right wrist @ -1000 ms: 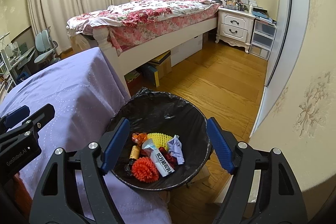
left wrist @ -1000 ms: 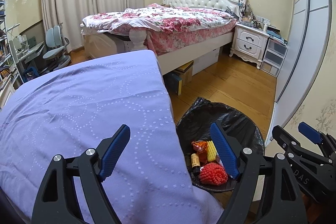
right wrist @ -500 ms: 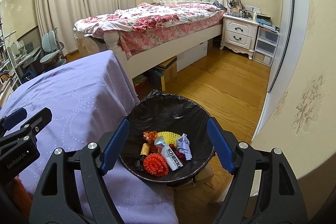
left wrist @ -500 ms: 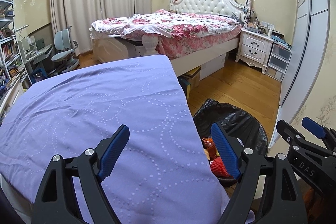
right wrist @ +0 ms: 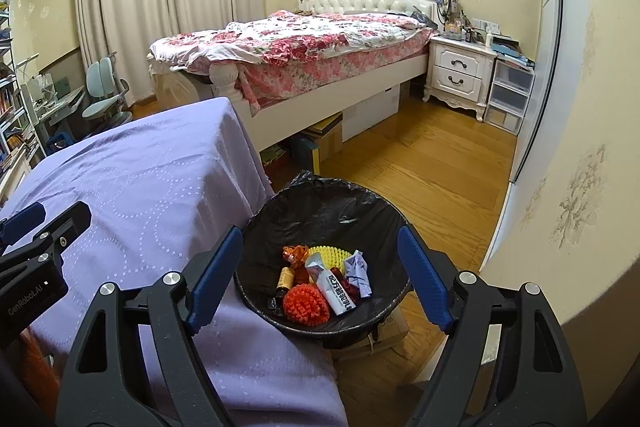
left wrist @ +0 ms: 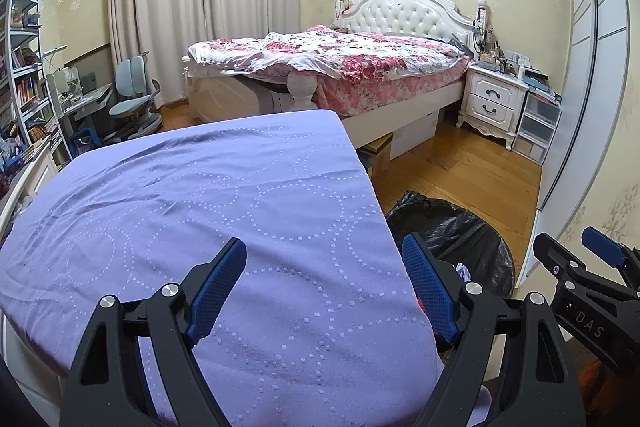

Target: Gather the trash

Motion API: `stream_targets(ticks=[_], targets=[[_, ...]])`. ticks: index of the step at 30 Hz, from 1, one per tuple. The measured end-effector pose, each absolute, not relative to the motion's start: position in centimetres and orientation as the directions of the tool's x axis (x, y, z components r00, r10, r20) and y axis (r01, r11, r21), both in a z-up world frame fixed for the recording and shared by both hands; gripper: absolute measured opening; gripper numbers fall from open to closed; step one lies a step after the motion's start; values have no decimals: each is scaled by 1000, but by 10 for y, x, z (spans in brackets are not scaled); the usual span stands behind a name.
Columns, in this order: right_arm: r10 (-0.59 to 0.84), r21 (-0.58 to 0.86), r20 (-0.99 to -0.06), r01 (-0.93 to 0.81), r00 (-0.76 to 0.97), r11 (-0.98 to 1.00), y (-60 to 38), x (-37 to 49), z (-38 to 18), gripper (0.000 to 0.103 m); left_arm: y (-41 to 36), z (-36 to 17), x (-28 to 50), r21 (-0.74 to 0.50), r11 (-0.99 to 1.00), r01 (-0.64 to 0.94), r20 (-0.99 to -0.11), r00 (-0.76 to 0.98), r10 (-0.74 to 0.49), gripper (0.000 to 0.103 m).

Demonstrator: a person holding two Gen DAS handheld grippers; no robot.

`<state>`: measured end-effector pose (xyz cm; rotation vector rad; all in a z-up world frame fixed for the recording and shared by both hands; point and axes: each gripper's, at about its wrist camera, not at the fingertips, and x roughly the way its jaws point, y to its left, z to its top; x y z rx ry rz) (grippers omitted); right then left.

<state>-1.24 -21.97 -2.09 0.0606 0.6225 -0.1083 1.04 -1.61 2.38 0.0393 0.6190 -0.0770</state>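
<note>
Trash — an orange spiky ball, a white tube and crumpled paper — is seen in the black-lined round bin beside the lilac-clothed counter. The left hand-held gripper is held wide and empty; the right hand-held gripper is opening with nothing gripped.

Trash bin, round, black liner, sits on the floor just past my right claw's tips, tight against the purple-draped table edge. Inside, at the bottom: orange bristly ball nearest me, white printed tube beside it, yellow foam net behind, crumpled white paper to the right, small brown bottle left. From my left claw, the bin is right of its right finger, mostly hidden.
</note>
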Motion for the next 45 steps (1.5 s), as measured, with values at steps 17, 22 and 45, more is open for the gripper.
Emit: stream_targets(ticks=[17,22,45], targets=[[-83,20,-583,116,809,993,-216,-16,-20,78,-13,25,8,10,997,79,-576,816,-59,80],[-83,20,-582,116,809,993,-216,-17,-20,78,-13,25,8,9,997,78,-575,816,-59,80],[-83,19,-582,116,809,993,-215,-16,-19,78,-13,24,8,9,997,79,-577,814,-59,80]])
